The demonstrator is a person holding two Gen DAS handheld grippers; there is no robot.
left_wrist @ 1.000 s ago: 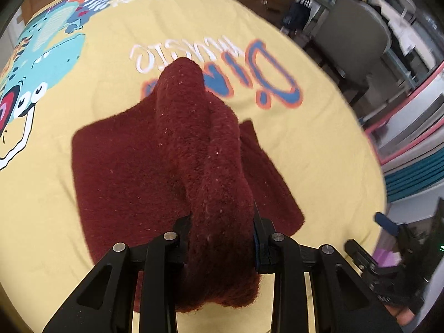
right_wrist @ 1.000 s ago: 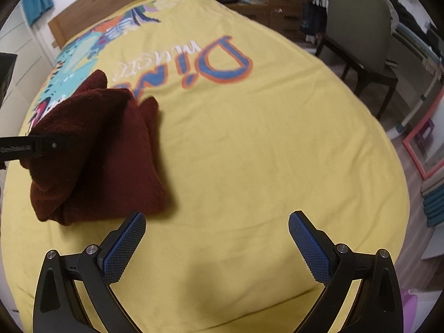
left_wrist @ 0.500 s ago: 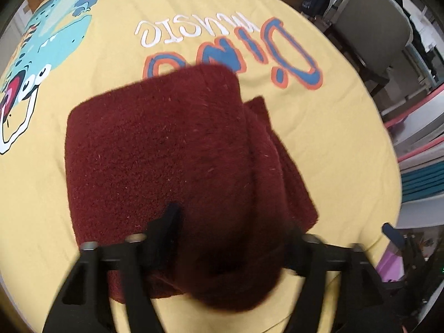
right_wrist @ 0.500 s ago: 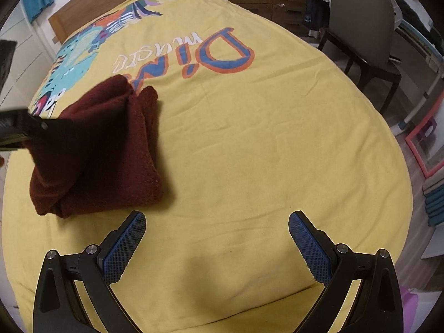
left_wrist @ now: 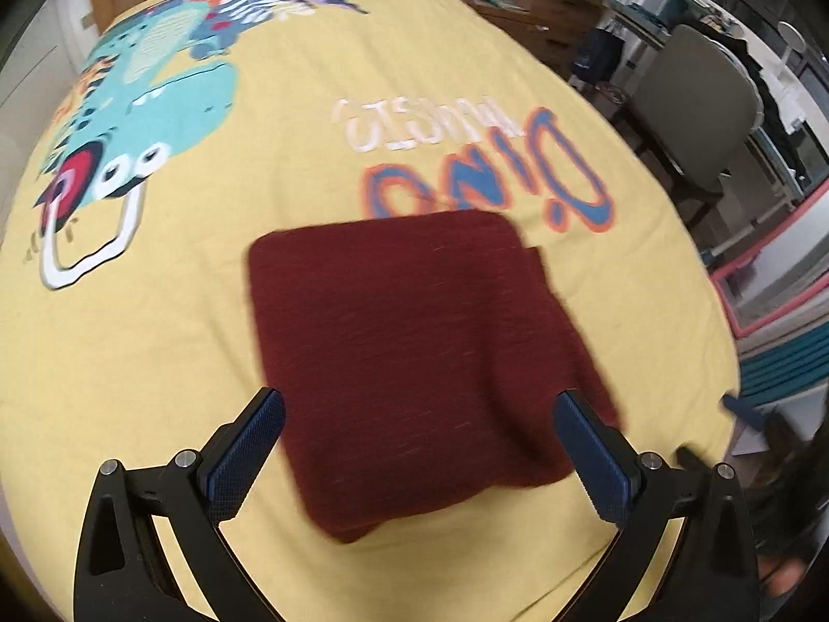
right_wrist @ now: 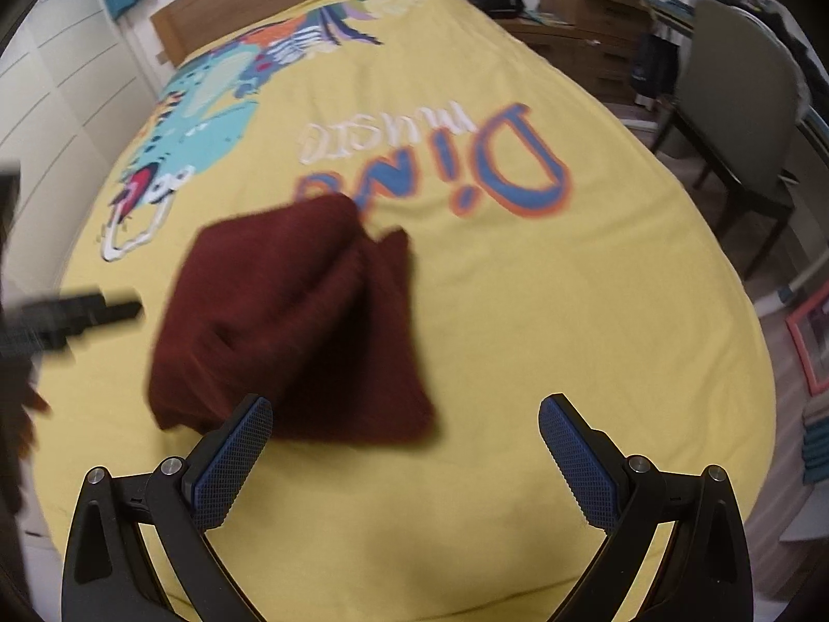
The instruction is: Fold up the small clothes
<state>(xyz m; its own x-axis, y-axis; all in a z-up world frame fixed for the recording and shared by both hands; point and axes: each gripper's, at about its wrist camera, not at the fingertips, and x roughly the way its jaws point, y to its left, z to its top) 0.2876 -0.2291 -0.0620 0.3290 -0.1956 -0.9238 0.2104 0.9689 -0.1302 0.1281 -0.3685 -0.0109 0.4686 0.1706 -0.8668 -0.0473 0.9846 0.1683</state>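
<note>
Left gripper [left_wrist: 417, 427]: jaws spread wide, nothing between the blue pads. It hovers over the near edge of the red garment [left_wrist: 414, 352], looking down and forward on it.
Right gripper [right_wrist: 404, 430]: jaws likewise wide apart and empty. It sits above bare yellow bedspread [right_wrist: 570, 321], its left pad overlapping the garment's near corner in view; contact cannot be confirmed.
Garment position: lies on the bedspread, near the front edge of the bed, just below the blue and orange lettering [left_wrist: 492, 176]. Not held by either tool.
Garment condition: from the left view, a roughly square folded packet with a second layer peeking out at the right side. From the right view, the top layer humps up with a crease, so it does not lie fully flat. Both views are blurred; finer detail is not readable.
Step in hand (judgement): a fold appears laid down and let go; the task looks late-stage for this item.
Next move (judgement): press or smooth the raised layer, or take one edge for a further fold. Either calls for a low approach and a pinch through all layers.
Risk (judgement): a shallow pinch could lift only the top layer and undo the fold.
</note>
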